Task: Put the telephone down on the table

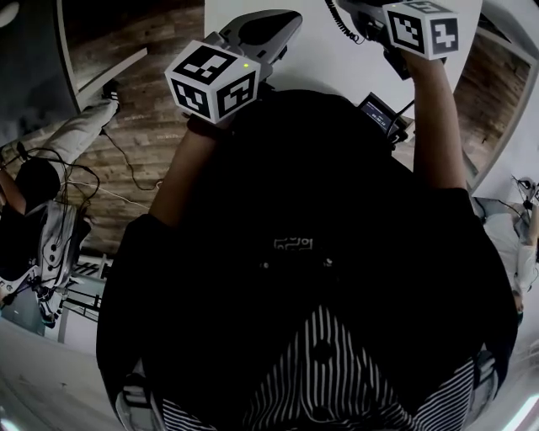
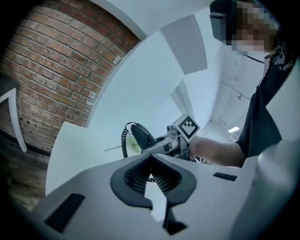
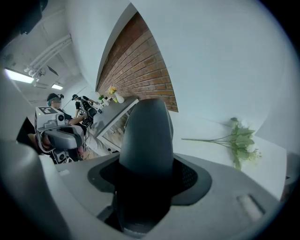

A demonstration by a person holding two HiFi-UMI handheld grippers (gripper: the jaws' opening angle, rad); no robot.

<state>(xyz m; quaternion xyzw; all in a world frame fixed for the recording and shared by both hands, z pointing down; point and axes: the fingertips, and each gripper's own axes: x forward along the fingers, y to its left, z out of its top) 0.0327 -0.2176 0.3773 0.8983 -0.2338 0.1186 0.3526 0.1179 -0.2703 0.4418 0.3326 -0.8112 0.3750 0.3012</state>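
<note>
The dark telephone handset stands upright between the jaws of my right gripper, which is shut on it and holds it above the white table. In the left gripper view the handset and its coiled cord show ahead, with the right gripper clamped on it. In the head view the cord hangs beside the right gripper at the top. My left gripper is shut and holds nothing; its pads meet at the tip.
A green flower sprig lies on the table's right side. A dark device with a small screen sits by the table edge near my right arm. Brick wall beyond. Other people stand at the left and right.
</note>
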